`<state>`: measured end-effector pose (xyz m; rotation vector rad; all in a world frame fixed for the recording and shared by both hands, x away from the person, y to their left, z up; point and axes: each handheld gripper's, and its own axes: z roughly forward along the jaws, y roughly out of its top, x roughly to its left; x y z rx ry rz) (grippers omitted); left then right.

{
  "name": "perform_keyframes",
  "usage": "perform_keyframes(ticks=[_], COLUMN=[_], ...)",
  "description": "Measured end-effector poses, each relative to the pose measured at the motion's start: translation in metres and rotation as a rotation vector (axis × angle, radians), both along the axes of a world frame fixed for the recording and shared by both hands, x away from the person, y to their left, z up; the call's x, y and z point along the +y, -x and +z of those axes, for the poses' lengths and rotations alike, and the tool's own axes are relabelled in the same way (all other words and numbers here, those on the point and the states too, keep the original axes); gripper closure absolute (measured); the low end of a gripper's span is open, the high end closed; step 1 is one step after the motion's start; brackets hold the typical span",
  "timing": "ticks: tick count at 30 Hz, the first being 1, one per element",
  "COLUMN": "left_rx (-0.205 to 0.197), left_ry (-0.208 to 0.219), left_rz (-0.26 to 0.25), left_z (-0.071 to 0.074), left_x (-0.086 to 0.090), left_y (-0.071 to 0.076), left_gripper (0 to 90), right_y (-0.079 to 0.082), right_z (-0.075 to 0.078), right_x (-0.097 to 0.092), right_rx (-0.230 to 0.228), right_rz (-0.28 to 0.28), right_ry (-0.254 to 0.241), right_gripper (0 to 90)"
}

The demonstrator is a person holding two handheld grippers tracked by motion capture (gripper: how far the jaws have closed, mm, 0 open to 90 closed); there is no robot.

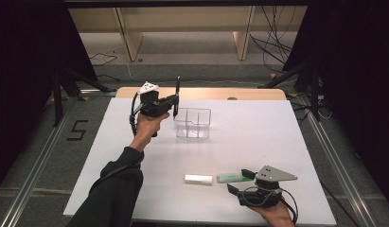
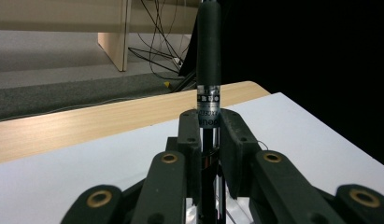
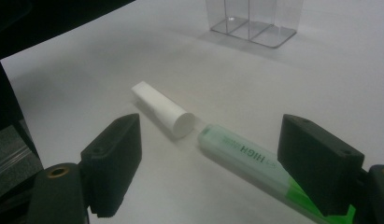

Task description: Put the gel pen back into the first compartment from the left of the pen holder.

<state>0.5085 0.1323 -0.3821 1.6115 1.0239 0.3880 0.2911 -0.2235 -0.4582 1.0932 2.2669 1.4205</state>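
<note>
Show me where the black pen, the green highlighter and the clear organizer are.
black pen (image 2: 209,51), left gripper view, on its dark upper barrel.
green highlighter (image 3: 241,151), right gripper view, on its printed body.
clear organizer (image 1: 193,124), high view, on its front wall.

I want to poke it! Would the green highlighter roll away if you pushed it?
Probably a little. The highlighter lies flat on the white table and looks rounded, so a sideways push might roll it. Its smooth plastic may be slippery in a grip. It looks stiff and light, so it likely wouldn't bend.
</note>
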Motion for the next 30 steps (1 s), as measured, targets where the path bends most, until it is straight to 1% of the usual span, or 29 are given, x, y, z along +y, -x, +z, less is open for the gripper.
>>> perform_keyframes(ticks=[11, 12, 14, 21, 30], left_rx=[0.001, 0.001, -0.001, 0.002, 0.011], left_ry=[-0.006, -0.020, -0.023, -0.024, -0.026], left_rz=[-0.002, -0.006, -0.006, 0.001, 0.016], left_z=[-0.002, -0.003, -0.003, -0.007, -0.016], left_x=[-0.012, -0.014, -0.016, -0.018, -0.017], left_y=[-0.008, -0.009, -0.011, -0.013, -0.015], left_gripper=[78.8, 78.8, 78.7, 78.7, 78.7], right_y=[0.000, 0.000, 0.000, 0.001, 0.001], right_z=[0.000, 0.000, 0.000, 0.000, -0.001], right_x=[0.000, 0.000, 0.000, 0.000, 0.001], right_rx=[-0.003, -0.003, -0.004, -0.001, -0.001], right_rz=[0.001, 0.000, -0.001, -0.001, 0.004], right_ry=[0.001, 0.001, 0.001, 0.000, 0.005], right_gripper=[22.8, 22.8, 22.8, 22.8, 22.8])
